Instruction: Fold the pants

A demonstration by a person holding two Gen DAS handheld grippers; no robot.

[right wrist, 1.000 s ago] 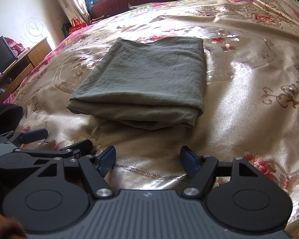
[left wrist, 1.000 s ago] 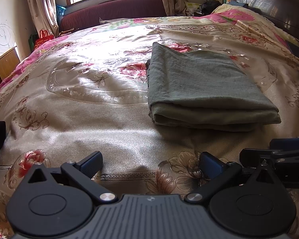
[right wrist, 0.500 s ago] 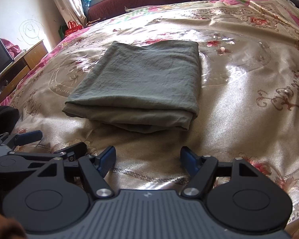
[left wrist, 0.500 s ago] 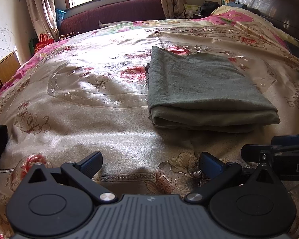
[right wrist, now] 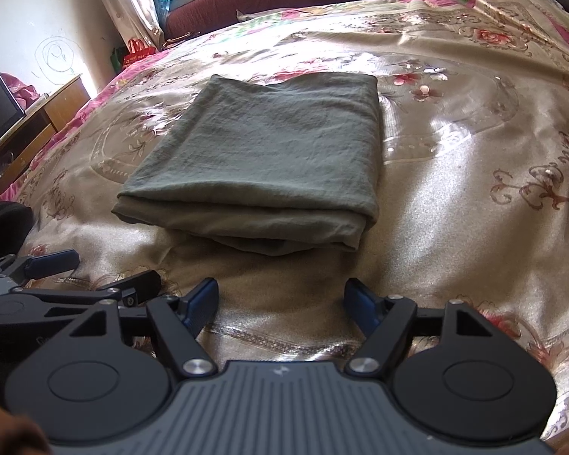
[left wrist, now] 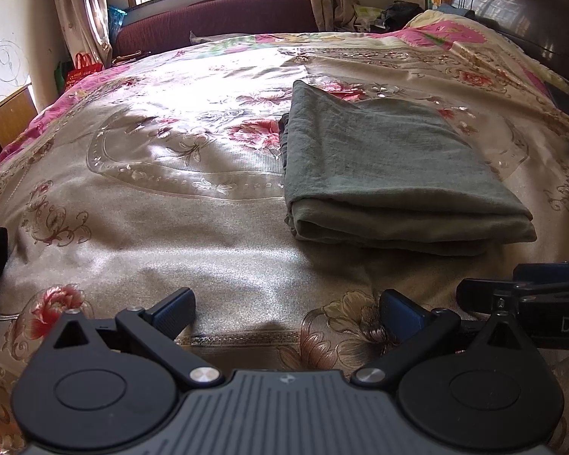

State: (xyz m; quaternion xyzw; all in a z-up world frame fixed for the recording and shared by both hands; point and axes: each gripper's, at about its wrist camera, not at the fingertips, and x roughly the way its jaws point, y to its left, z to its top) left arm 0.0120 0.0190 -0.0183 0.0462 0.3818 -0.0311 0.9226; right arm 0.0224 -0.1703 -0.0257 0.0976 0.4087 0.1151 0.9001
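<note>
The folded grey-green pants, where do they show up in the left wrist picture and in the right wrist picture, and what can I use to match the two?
Left wrist: pants lie right of centre on the bedspread.
Right wrist: pants lie left of centre.
Shared landmark: the maroon sofa under the window, beyond the bed's far edge in both.

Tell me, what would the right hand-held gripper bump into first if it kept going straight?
Probably the bedspread just short of the folded pants. The right hand-held gripper is open and tilts down at bare cover; depth is hard to judge.
</note>
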